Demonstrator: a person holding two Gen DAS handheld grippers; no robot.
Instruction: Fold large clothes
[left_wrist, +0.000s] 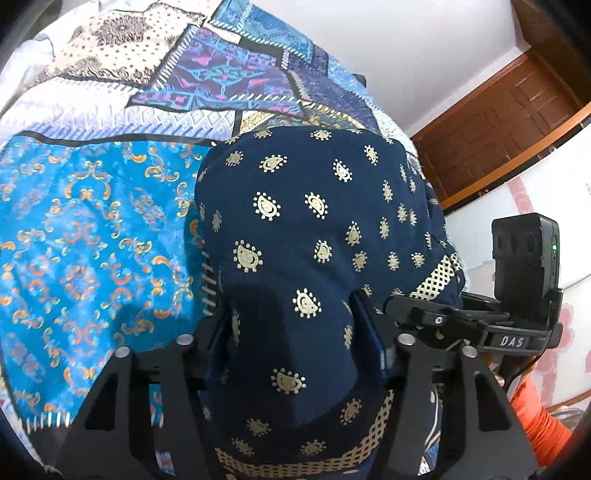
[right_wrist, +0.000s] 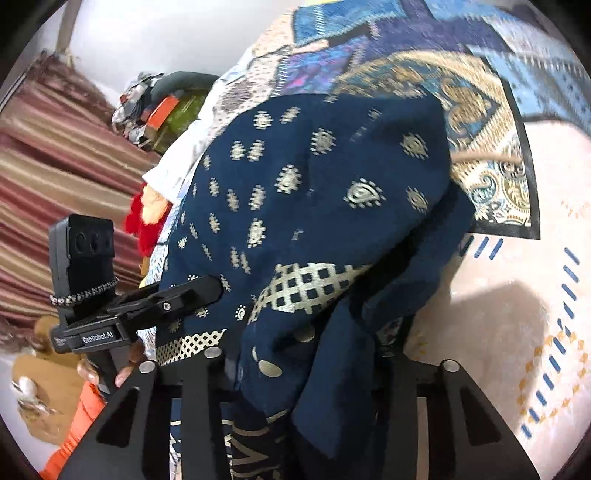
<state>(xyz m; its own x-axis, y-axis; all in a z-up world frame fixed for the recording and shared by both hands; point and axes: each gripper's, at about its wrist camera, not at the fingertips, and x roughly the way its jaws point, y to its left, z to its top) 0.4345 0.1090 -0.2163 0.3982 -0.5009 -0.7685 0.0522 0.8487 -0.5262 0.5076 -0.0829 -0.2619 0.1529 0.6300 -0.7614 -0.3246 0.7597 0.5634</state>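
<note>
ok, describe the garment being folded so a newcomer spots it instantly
Start at the patchwork bedspread covering the bed. On it lies the navy garment, pinched by both the left gripper and right gripper. Only it has small gold teardrop motifs and a gold lattice border.

Legible: "DAS" on a small label plate (left_wrist: 512, 341) of the right gripper (left_wrist: 413, 310), seen from the left wrist. "GenRobot.AI" on a matching label plate (right_wrist: 98, 338) of the left gripper (right_wrist: 199, 291), seen from the right wrist. Nothing else readable.
</note>
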